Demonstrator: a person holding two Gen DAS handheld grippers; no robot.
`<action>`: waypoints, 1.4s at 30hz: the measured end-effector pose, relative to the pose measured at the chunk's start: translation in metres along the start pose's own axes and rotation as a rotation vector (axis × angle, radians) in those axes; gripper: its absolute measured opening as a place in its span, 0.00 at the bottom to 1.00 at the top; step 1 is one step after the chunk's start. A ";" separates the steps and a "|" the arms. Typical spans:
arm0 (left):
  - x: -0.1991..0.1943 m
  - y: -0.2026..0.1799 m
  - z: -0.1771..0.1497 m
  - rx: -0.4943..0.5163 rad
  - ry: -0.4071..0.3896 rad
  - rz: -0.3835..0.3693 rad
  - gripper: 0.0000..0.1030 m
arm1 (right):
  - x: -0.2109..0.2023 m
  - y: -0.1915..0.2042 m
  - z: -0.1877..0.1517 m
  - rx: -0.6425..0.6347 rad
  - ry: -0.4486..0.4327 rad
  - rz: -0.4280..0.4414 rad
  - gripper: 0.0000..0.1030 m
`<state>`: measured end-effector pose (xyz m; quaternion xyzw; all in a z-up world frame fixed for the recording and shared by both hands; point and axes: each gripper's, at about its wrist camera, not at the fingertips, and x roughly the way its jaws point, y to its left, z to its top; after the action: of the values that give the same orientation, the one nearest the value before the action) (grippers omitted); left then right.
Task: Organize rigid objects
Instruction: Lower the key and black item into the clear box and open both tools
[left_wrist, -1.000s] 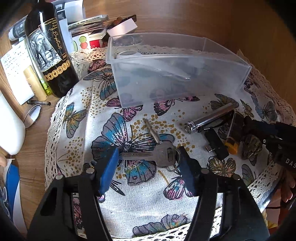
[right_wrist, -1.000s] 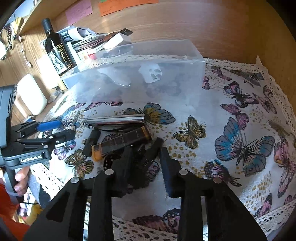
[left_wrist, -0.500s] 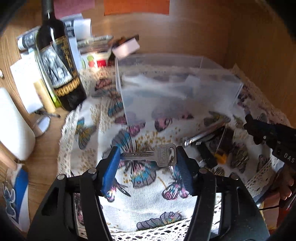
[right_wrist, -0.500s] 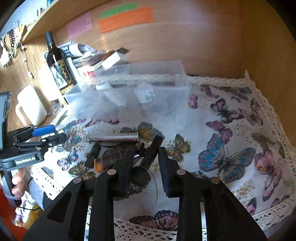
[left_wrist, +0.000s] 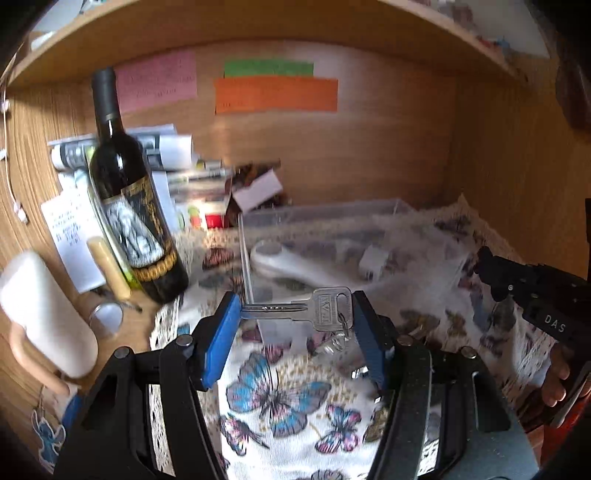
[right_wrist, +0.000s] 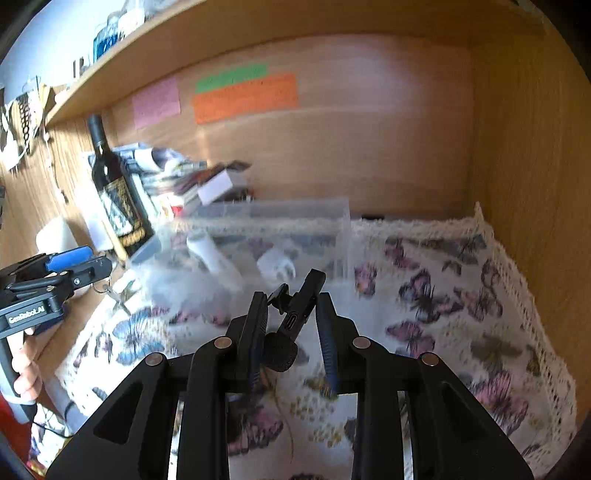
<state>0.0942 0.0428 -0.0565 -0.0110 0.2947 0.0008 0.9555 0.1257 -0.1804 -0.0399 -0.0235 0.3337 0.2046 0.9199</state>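
My left gripper (left_wrist: 293, 314) is shut on a silver key (left_wrist: 317, 308), held crosswise between its blue pads, lifted above the butterfly cloth (left_wrist: 288, 398). A key ring hangs from it. My right gripper (right_wrist: 291, 314) is shut on a small black device with a knob and a USB port (right_wrist: 293, 314), also lifted. A clear plastic bin (left_wrist: 332, 236) stands beyond both, also in the right wrist view (right_wrist: 273, 236); it holds white objects (right_wrist: 275, 264). The right gripper shows at the right of the left view (left_wrist: 532, 291), the left gripper at the left of the right view (right_wrist: 55, 277).
A dark wine bottle (left_wrist: 129, 206) stands left of the bin, with papers and boxes (left_wrist: 207, 177) stacked behind. A white mug (left_wrist: 40, 317) is at far left. Wooden walls close in at the back and right, with a shelf overhead.
Both grippers have risen from the cloth, the left carrying the key and the right carrying the black device. The other small items on the cloth have dropped out of view.
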 end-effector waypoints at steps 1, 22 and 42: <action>0.000 0.001 0.006 -0.005 -0.008 -0.002 0.59 | 0.000 0.000 0.005 -0.003 -0.012 0.001 0.24; 0.061 0.025 0.061 -0.059 0.013 0.021 0.59 | 0.066 -0.002 0.056 -0.042 0.013 0.029 0.24; 0.117 0.007 0.035 -0.009 0.176 -0.012 0.61 | 0.111 0.003 0.038 -0.098 0.154 0.028 0.44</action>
<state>0.2101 0.0503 -0.0938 -0.0171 0.3776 -0.0047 0.9258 0.2244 -0.1312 -0.0790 -0.0794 0.3935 0.2313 0.8862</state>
